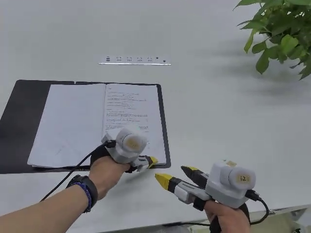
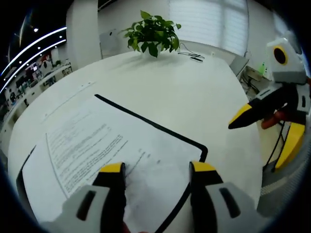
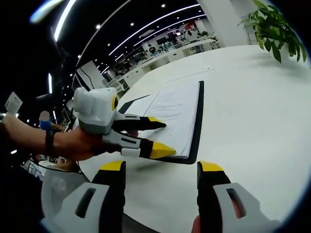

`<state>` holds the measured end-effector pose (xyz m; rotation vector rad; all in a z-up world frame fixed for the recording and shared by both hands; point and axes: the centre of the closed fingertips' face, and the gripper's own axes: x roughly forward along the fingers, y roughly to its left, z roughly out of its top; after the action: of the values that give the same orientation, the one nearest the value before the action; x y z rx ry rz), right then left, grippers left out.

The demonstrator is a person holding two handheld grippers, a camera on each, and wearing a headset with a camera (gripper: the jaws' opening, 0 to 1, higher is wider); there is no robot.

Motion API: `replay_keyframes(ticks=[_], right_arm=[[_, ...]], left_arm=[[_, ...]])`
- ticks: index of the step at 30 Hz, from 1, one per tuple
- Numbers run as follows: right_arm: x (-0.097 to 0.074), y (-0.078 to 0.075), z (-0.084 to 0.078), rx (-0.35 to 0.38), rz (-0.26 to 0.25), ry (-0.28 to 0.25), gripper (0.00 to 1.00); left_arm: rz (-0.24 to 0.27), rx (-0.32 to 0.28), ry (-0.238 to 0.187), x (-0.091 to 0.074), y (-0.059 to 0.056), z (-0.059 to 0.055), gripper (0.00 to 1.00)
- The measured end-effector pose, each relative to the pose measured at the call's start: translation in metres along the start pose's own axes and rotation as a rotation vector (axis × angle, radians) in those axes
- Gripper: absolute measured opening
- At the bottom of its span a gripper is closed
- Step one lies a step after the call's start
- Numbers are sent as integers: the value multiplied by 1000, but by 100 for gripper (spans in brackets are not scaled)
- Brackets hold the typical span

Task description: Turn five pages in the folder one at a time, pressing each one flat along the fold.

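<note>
A black folder (image 1: 19,109) lies open on the white table, a blank sheet on its left side and a printed page (image 1: 131,107) on its right. My left gripper (image 1: 146,162) hovers open over that page's lower right corner; its yellow-tipped jaws (image 2: 156,169) straddle the corner of the printed page (image 2: 87,145). My right gripper (image 1: 173,174) is open just off the folder's near right corner, pointing left at it with nothing between its jaws. In the right gripper view my right gripper (image 3: 160,167) faces the left gripper (image 3: 166,138) and the folder (image 3: 197,121).
A potted plant (image 1: 282,34) stands at the far right of the table. A strip of sockets (image 1: 134,60) is set into the table beyond the folder. The table's near edge (image 1: 286,209) runs close behind the right gripper. A black cable trails from the left gripper.
</note>
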<state>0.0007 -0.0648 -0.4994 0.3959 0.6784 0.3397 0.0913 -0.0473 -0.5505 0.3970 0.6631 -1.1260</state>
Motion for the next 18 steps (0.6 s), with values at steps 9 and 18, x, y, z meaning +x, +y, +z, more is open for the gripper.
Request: replay_keyframes(ticks=[9, 18], right_arm=[[1, -2, 2, -9, -1, -2, 58], [1, -1, -2, -15, 1, 8, 58]], left_arm=[[21, 11, -2, -1, 8, 1, 33], [33, 26, 1, -2, 10, 1, 17]])
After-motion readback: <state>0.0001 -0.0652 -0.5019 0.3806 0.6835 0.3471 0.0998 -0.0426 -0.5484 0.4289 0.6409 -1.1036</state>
